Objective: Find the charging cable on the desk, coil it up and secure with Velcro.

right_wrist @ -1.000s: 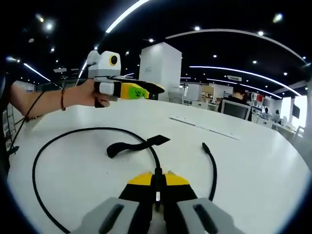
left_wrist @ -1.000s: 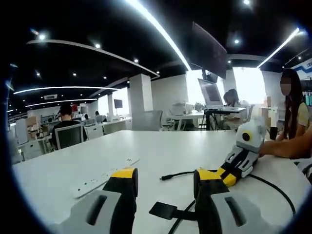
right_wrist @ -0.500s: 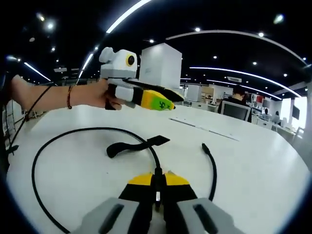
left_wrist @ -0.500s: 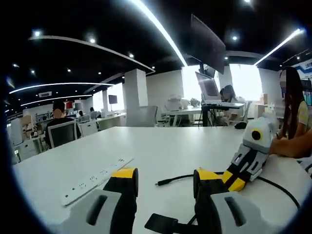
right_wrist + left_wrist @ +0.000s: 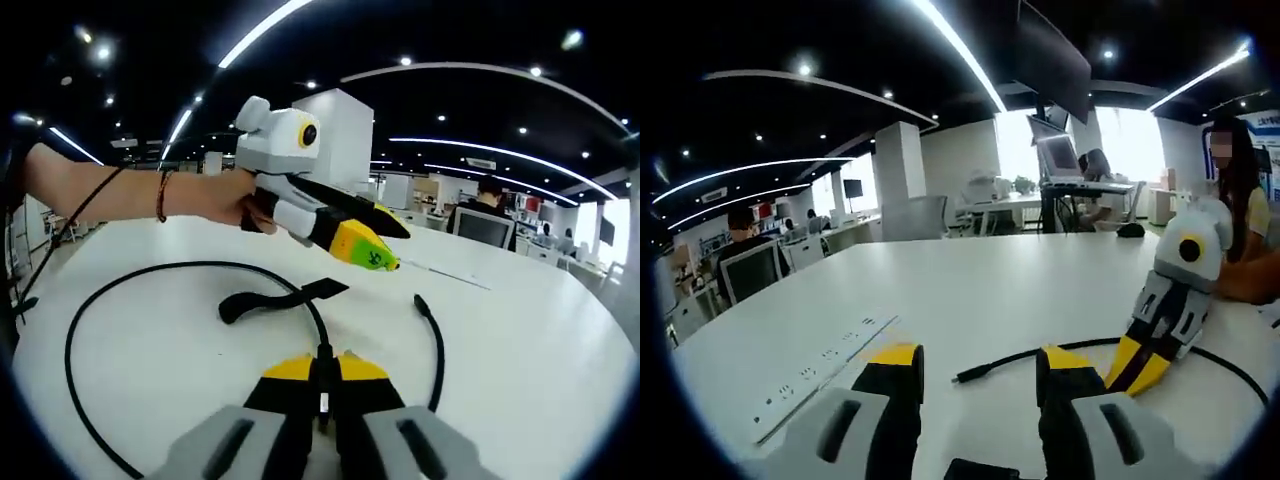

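Charging cable (image 5: 150, 275): thin black round cord, lying on the white desk (image 5: 540, 340) in one wide loop, clamped at one spot in the right gripper (image 5: 323, 368). Right gripper's yellow-tipped jaws are together on the cord, gripping it where the loop closes in front of the tips. From that pinch one run swings out and around in a near-full circle; the other end curves off past the jaws and finishes in a small plug (image 5: 421, 300) resting free on the desk.

Velcro strap (image 5: 280, 296): flat black band, slightly wavy, lying inside the loop just beyond the right gripper's tips, attached on the cord.

Left gripper (image 5: 375, 252) hangs above the desk beyond the strap, held in a hand (image 5: 240, 195), nose tilted down, touching nothing. In the left gripper view its jaws (image 5: 975, 365) stand apart with nothing between them; the plug end (image 5: 962, 377) sits on the desk just ahead of the gap, cord trailing toward the right gripper (image 5: 1145, 365).

Desk surface: smooth, matte white, plenty of bare room around the loop. A long white power strip (image 5: 815, 365) lies flat beyond the left gripper, well apart from the cable. Desk edge is far behind it; office chairs (image 5: 750, 272) and seated people (image 5: 1237, 215) sit beyond.
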Motion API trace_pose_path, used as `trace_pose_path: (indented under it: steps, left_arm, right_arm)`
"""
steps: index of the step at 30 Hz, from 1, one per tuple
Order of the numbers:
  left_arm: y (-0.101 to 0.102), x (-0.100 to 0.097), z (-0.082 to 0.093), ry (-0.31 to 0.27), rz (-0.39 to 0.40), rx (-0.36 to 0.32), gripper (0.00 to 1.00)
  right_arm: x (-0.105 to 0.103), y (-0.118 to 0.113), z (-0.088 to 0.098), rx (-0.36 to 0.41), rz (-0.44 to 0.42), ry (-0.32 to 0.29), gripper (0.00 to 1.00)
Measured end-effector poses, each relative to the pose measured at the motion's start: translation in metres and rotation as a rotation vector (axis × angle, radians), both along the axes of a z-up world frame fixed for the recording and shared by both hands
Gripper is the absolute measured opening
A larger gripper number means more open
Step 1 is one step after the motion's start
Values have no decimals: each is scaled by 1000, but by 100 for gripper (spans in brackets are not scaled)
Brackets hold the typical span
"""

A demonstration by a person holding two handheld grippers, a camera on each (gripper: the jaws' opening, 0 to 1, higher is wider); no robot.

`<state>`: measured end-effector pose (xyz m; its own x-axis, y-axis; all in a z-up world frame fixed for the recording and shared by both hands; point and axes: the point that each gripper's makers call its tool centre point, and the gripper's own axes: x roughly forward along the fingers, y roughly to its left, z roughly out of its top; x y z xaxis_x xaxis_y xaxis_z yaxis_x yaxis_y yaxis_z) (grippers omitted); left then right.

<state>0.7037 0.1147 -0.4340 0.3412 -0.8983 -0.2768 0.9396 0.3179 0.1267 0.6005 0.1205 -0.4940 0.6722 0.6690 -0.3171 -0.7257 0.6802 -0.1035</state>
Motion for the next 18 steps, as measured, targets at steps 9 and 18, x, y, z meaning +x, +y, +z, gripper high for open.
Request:
trace_pose_path:
  steps: [9,18]
  left_arm:
    - [-14,6,-19,22,-22,49,45]
    - [-22,10,-31,45,-57,79,45]
  right_arm:
    - [0,0,1,-1,2,-2,8]
    - [-1,0,1,-4,4,-6,8]
